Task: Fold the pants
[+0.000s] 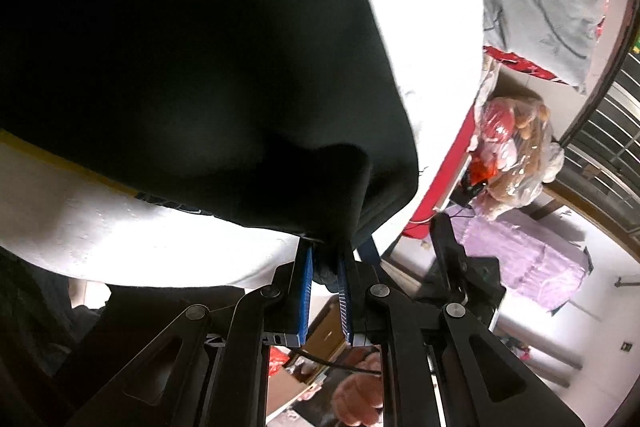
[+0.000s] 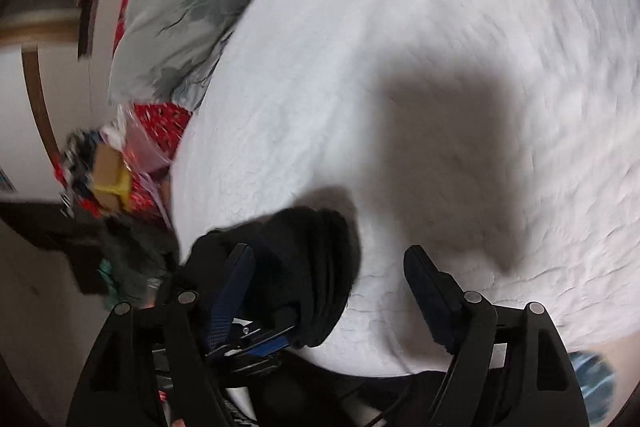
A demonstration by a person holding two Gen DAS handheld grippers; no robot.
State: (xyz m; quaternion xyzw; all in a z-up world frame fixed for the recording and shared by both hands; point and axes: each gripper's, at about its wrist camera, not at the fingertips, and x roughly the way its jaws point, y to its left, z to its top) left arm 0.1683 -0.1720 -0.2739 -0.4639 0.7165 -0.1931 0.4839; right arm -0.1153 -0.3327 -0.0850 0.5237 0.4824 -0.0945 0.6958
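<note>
Pants [image 1: 192, 67]: black, soft and limp, probably light; they drape in folds over the white bed [image 1: 420, 7].
Left gripper [image 1: 326, 267]: fingers closed on a bunched edge of the cloth.
Right gripper [image 2: 332, 291]: fingers spread apart, clamping nothing; a black bundle lies by its left finger.
Hold: pinch edges or corners.
Long axis: cannot tell; cloth runs up and left from the pinch.

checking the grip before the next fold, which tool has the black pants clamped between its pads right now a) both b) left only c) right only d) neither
b, the left tool is pinched shut on a bunch of the black pants, while the right tool stands wide open, with the fabric by its left finger but not pressed.
</note>
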